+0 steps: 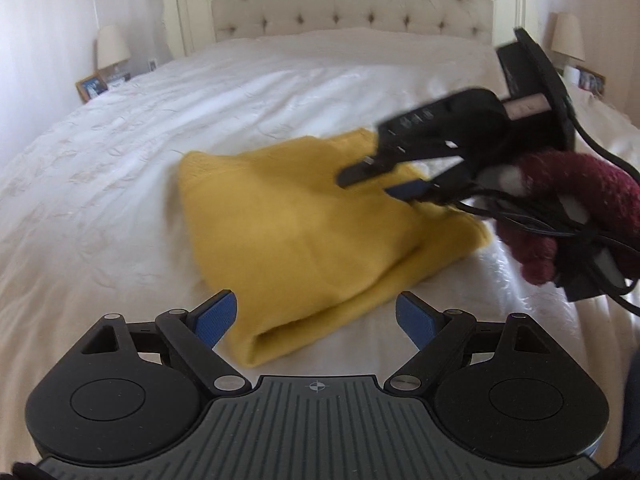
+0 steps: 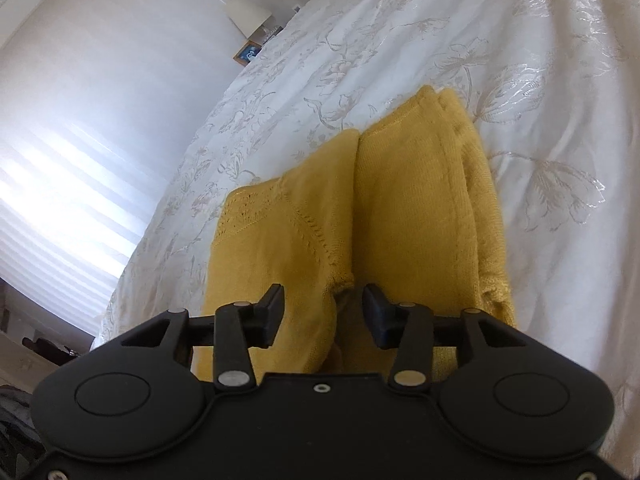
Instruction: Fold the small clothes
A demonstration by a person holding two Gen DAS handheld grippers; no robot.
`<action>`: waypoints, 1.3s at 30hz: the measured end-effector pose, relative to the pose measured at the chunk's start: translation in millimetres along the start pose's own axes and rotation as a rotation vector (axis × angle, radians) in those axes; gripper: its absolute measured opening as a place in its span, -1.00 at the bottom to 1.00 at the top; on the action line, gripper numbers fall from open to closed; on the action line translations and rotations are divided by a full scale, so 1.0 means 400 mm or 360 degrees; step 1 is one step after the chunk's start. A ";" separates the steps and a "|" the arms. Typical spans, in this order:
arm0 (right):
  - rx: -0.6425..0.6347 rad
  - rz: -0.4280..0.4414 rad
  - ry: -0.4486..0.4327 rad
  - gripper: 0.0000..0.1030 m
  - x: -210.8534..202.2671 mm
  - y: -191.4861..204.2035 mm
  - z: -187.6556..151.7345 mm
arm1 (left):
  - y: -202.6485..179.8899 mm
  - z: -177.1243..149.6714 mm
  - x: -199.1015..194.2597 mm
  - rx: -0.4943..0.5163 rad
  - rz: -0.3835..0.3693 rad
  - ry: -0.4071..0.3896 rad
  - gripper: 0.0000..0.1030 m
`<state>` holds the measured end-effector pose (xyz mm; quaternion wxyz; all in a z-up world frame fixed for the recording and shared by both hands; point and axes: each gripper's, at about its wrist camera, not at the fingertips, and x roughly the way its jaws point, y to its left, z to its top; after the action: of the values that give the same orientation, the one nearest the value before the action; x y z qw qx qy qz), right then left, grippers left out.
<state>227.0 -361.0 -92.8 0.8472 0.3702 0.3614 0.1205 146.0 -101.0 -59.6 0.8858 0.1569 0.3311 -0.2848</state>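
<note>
Yellow knit lying folded on the white bed, both tools over it with nothing in their grip.

The yellow knitted garment [image 1: 288, 232] lies in folded layers on the flower-patterned white bedspread [image 1: 140, 160], toward the near side of the bed, well short of the tufted headboard [image 1: 352, 0]. The left gripper [image 1: 316, 316] hangs over its near folded edge with its 2 blue pads spread wide, empty. The right gripper [image 2: 323, 312], held by a hand in a dark red knitted glove [image 1: 560, 216], stands partly open just above the cloth's far edge; a fold lies between the fingers, which do not pinch it. A lamp [image 1: 113, 46] stands at each bedside.
</note>
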 end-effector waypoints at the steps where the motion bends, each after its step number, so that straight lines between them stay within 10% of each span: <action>1: -0.0006 0.0020 -0.0005 0.15 0.001 -0.002 0.004 | -0.008 -0.001 0.007 -0.0005 -0.0005 0.0012 0.69; 39: 0.0124 0.0242 0.0147 0.32 0.139 -0.047 0.146 | -0.065 0.035 0.026 -0.0215 0.0080 -0.0009 0.69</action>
<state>306.2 -379.2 -108.2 0.8031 0.4232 0.3754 0.1871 143.5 -132.3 -58.9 0.9022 0.1042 0.3431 -0.2398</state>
